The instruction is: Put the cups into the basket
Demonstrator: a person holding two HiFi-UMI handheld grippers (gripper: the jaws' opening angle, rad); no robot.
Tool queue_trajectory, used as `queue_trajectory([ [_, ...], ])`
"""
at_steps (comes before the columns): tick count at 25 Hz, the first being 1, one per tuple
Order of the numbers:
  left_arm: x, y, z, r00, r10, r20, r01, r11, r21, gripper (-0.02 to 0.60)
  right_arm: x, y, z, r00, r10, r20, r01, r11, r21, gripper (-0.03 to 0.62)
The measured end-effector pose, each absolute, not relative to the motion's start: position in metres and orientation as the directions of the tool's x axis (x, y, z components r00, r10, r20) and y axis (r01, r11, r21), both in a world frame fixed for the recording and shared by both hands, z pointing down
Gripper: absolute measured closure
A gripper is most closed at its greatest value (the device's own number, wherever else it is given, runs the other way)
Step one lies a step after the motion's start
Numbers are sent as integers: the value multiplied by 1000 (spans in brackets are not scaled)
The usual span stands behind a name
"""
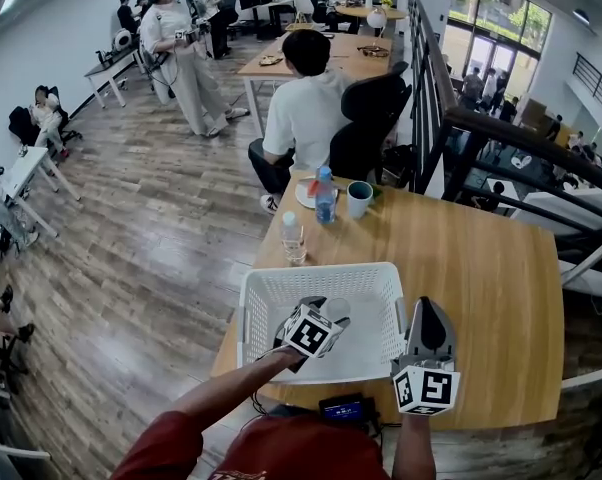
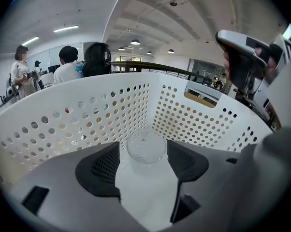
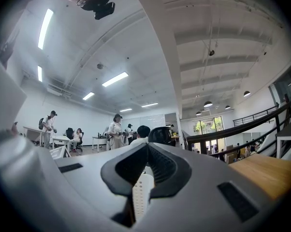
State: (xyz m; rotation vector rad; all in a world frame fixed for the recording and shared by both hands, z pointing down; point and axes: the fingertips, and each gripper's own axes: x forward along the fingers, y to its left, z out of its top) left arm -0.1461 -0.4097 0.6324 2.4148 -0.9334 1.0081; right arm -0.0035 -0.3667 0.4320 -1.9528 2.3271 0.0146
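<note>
A clear glass cup (image 2: 146, 146) stands upright on the floor of the white perforated basket (image 2: 87, 115), between the tips of my left gripper (image 2: 143, 150). Its jaws stand wide and the pads do not press on the glass. In the head view the left gripper (image 1: 331, 313) reaches down into the basket (image 1: 321, 270) and hides the glass. My right gripper (image 1: 428, 308) hovers just outside the basket's right wall, shut with nothing in it. In the right gripper view its pads (image 3: 146, 151) meet in front of the basket wall (image 3: 141, 192). A teal cup (image 1: 359, 199) stands at the table's far edge.
Beside the teal cup are a blue-labelled bottle (image 1: 325, 195) and a plate (image 1: 306, 194), with a clear bottle (image 1: 293, 238) just behind the basket. A person sits in a black chair (image 1: 366, 118) beyond the wooden table (image 1: 481, 268). A dark railing (image 1: 511, 138) runs at the right.
</note>
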Motion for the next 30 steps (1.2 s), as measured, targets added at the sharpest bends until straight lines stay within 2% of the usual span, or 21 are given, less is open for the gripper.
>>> queue_trajectory([
  [16, -158, -420, 573, 584, -556, 592, -745, -657, 117, 288, -9, -370, 428, -175, -981, -79, -983, 179, -43, 582],
  [30, -182, -414, 489, 592, -724, 353, -780, -626, 24, 288, -14, -372, 431, -179, -982, -60, -984, 180, -16, 582],
])
